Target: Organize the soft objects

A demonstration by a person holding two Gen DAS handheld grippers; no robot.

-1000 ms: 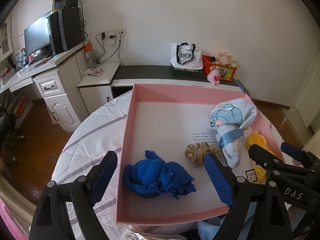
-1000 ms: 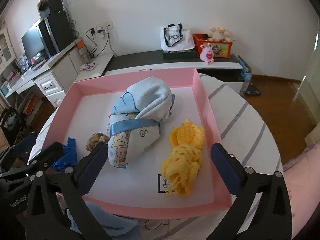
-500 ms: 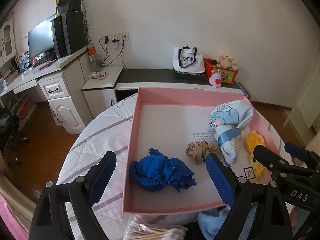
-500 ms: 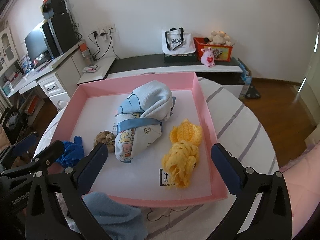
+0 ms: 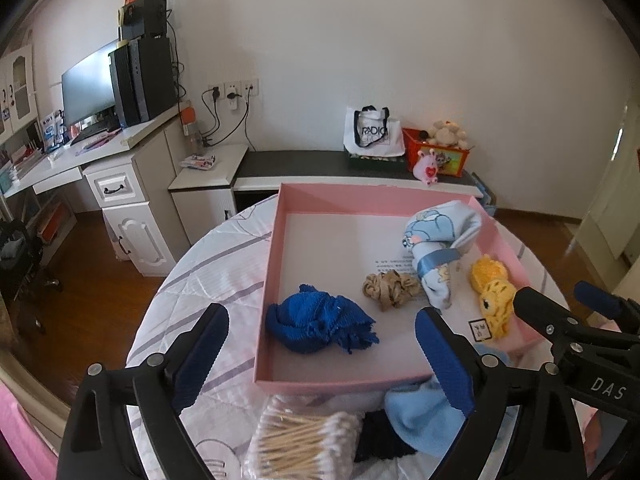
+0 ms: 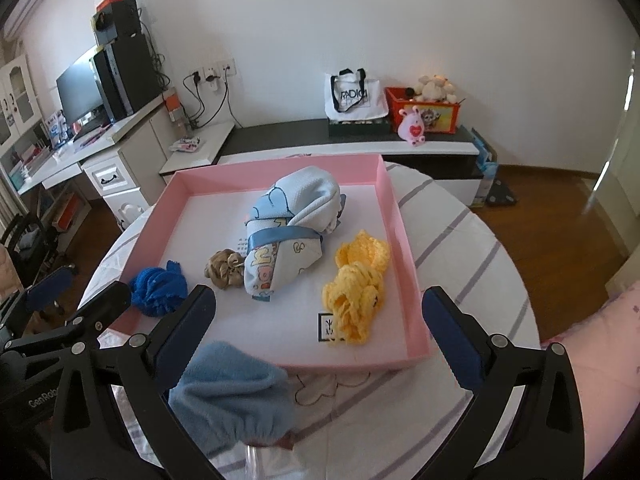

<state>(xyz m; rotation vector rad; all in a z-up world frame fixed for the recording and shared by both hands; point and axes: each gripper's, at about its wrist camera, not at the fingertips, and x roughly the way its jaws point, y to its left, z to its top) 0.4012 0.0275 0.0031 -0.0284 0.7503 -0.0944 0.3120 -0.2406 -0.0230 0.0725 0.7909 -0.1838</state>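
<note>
A pink tray (image 5: 272, 280) (image 6: 404, 248) on the round table holds a dark blue knit cloth (image 5: 320, 324) (image 6: 158, 292), a tan scrunchie (image 5: 390, 288) (image 6: 224, 268), a light blue printed bundle (image 5: 440, 248) (image 6: 292, 224) and a yellow knit piece (image 5: 492, 292) (image 6: 356, 292). My left gripper (image 5: 320, 320) (image 6: 82, 290) hangs above the tray's near left corner, its jaws opening with nothing held. To its right, my right gripper (image 6: 320, 300) (image 5: 564, 300) is open and holds nothing. A light blue soft cloth (image 6: 232, 392) (image 5: 424, 416) lies on the table just in front of the tray.
A pack of cotton swabs (image 5: 304, 440) and a dark item (image 5: 380, 436) lie by the light blue cloth. The table (image 6: 460, 240) has a striped white cover. A desk with a monitor (image 5: 88, 88) stands at left, a low bench (image 5: 320, 160) with a bag and toys behind.
Both grippers have drawn back and up from the tray, which now looks farther off. The light blue cloth and the cotton swabs have come into view. The left jaws stand slightly wider.
</note>
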